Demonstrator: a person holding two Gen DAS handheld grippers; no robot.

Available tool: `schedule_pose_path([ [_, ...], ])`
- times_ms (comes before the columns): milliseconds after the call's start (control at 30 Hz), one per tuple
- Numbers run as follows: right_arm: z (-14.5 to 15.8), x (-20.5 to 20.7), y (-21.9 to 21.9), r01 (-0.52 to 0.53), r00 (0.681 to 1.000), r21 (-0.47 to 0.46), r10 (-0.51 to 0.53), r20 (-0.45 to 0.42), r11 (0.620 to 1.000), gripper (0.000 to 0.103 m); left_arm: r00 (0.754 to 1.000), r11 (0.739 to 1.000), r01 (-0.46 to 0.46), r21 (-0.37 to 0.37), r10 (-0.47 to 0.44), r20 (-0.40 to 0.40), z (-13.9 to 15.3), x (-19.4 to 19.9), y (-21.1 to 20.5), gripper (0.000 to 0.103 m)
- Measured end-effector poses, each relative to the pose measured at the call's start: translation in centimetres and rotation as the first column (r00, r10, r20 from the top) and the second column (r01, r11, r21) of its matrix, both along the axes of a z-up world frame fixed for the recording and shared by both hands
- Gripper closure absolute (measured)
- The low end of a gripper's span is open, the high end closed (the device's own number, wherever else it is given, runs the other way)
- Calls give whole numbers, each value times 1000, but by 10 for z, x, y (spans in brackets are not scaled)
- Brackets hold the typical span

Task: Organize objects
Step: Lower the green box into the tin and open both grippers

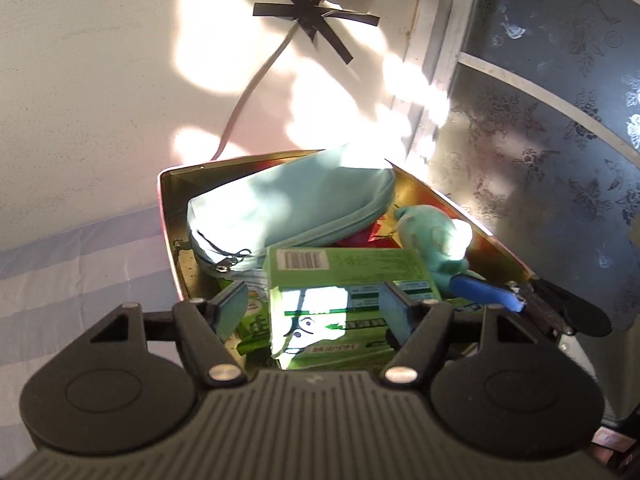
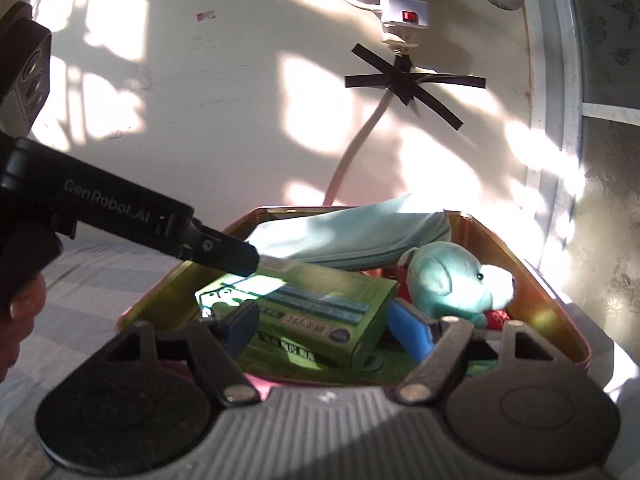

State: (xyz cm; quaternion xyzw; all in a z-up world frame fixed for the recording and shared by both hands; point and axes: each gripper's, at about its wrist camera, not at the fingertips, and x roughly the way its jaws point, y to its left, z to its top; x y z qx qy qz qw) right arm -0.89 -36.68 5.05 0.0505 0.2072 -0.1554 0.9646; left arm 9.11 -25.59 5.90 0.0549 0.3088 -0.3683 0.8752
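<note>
1. Tin [image 1: 170, 216] is sitting on striped bedding [image 1: 60, 272], nearly full: light blue pouch [image 1: 280, 208] is lying along the tin's far side, teal plush toy [image 2: 448, 284] is sitting at its right side, green box [image 1: 344, 276] is resting on top near the front.
2. Left gripper [image 1: 312, 308] is hovering over the tin's front with jaws spread either side of the green box; pads look just clear of it, so not pinching, though contact is hard to rule out.
3. Right gripper [image 2: 332, 328] is hanging over the tin's near edge, jaws spread, nothing between the pads.
4. Risk: the box is lying tilted on other items, so a nudge could be sliding it off or tipping it against the plush.
5. Risk: both grippers are crowding the same corner of the tin; fingers could be colliding or dragging the tin across soft bedding.
6. Risk: the pouch is bulging above the rim, likely blocking any lid.
7. Room: pale wall [image 2: 200, 120] behind the tin with sun patches, black taped cable [image 2: 404, 80], power strip [image 2: 404, 4] above; patterned glass door [image 1: 560, 120] to the tin's right.
</note>
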Motion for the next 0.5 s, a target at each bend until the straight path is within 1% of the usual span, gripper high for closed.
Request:
schedule_pose_path([
  [67, -2, -6, -7, 24, 999, 51, -26, 22, 998, 28, 999, 999, -45, 24, 45, 30, 1, -7, 1, 29],
  [133, -2, -17, -10, 28, 998, 95, -34, 60, 995, 28, 996, 997, -67, 33, 65, 62, 4, -16, 5, 29],
  [200, -1, -32, -8, 43, 994, 114, -54, 94, 992, 28, 989, 993, -101, 52, 95, 115, 8, -28, 10, 28],
  [267, 1, -46, -4, 59, 990, 134, -75, 118, 989, 28, 982, 991, -121, 56, 112, 150, 10, -40, 16, 27],
  [300, 3, -53, -2, 64, 988, 147, -84, 128, 987, 28, 979, 989, -134, 63, 122, 165, 11, -47, 19, 25],
  [367, 5, -65, 1, 73, 985, 169, -97, 144, 983, 27, 968, 982, -173, 79, 154, 197, 10, -59, 25, 17],
  [433, 8, -77, 7, 77, 983, 184, -105, 153, 980, 26, 958, 976, -200, 85, 176, 227, 9, -71, 33, 17],
  [500, 8, -87, 14, 77, 982, 192, -108, 156, 978, 26, 953, 973, -213, 85, 188, 236, 7, -82, 41, 16],
])
